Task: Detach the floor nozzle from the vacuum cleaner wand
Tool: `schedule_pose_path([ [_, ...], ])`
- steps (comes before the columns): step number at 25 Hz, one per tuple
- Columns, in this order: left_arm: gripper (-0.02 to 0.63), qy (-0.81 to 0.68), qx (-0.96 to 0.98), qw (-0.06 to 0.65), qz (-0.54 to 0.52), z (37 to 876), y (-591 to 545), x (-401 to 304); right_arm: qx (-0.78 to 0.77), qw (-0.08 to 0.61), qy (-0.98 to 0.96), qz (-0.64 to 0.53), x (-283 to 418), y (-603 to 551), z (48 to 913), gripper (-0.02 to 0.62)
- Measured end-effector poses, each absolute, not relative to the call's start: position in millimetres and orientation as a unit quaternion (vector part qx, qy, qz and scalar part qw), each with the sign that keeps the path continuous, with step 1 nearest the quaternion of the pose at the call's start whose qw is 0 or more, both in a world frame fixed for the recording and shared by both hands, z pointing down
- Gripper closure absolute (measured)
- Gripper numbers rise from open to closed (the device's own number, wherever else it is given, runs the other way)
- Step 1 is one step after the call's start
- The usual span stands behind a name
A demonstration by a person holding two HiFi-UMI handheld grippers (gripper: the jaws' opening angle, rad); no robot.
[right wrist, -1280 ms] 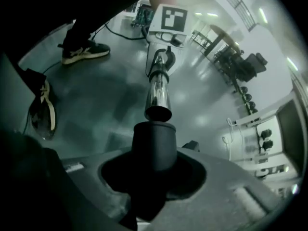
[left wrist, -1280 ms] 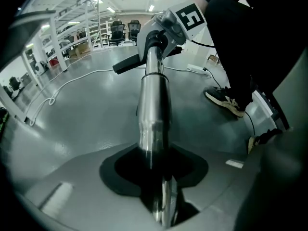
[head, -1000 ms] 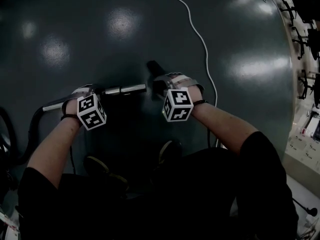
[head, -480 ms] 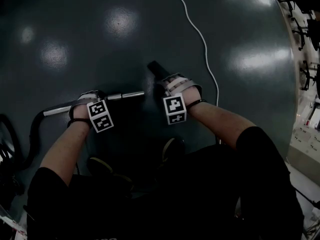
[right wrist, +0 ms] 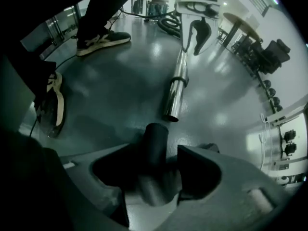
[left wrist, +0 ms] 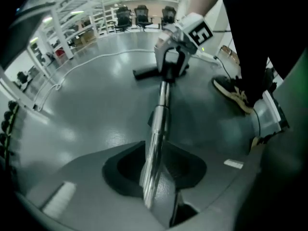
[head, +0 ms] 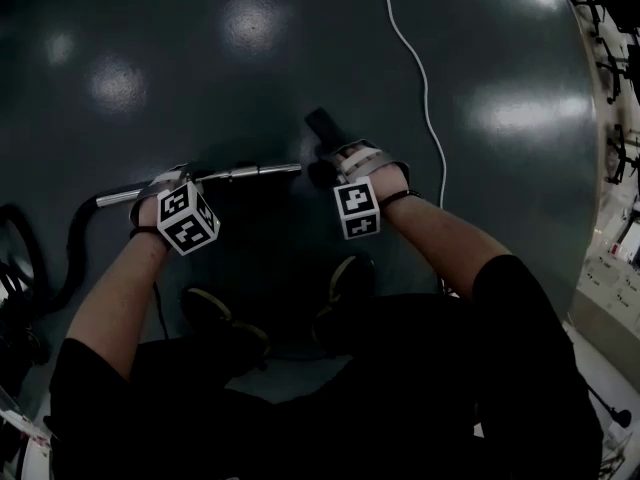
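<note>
The chrome wand (head: 250,173) lies level between my hands. My left gripper (head: 165,186) is closing on the wand (left wrist: 156,143), which runs between its jaws and touches them. The wand's open end (right wrist: 174,110) hangs free, a small gap away from the black nozzle neck (right wrist: 155,143). My right gripper (right wrist: 154,177) straddles that neck with its jaws opening and dark gaps on both sides. From the head view, the black nozzle part (head: 323,128) pokes out beyond my right gripper (head: 335,163).
A white cable (head: 420,78) snakes over the dark glossy floor beyond the right hand. A black hose (head: 60,258) curves off the wand's left end. The person's shoes (head: 340,288) stand just behind the grippers. Racks (head: 620,68) line the right edge.
The right hand has rolled, turning its marker cube, and shifted slightly right. The left hand dipped and came back up with the wand. The wand's end stands a little apart from the nozzle.
</note>
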State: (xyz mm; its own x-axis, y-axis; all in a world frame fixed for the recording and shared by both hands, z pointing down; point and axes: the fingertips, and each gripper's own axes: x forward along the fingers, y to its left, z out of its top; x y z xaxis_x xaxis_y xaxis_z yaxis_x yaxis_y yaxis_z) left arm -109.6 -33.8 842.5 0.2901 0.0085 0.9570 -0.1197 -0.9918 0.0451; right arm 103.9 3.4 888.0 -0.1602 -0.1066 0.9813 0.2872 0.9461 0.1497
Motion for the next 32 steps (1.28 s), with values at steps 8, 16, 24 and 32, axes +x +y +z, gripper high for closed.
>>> schedule_pose_path([
  [8,0.474,-0.176,0.846,0.124,0.488,645.4,-42.8,-159.6,0.066,0.579,-0.811,-0.057,70.8,20.7,714.0,0.327],
  [16,0.474,-0.379,0.824,0.196,0.372,373.4,5.5,-183.5,0.305,0.443,-0.812,0.228,88.6,68.7,453.0,0.327],
  [24,0.48,-0.428,0.846,0.238,0.21,191.2,54.8,-159.3,0.405,0.284,-0.819,0.293,52.3,94.0,247.5,0.337],
  [32,0.54,-0.367,0.914,0.164,0.05,9.4,92.2,-111.7,0.404,0.087,-0.873,0.259,-3.9,109.7,55.4,0.431],
])
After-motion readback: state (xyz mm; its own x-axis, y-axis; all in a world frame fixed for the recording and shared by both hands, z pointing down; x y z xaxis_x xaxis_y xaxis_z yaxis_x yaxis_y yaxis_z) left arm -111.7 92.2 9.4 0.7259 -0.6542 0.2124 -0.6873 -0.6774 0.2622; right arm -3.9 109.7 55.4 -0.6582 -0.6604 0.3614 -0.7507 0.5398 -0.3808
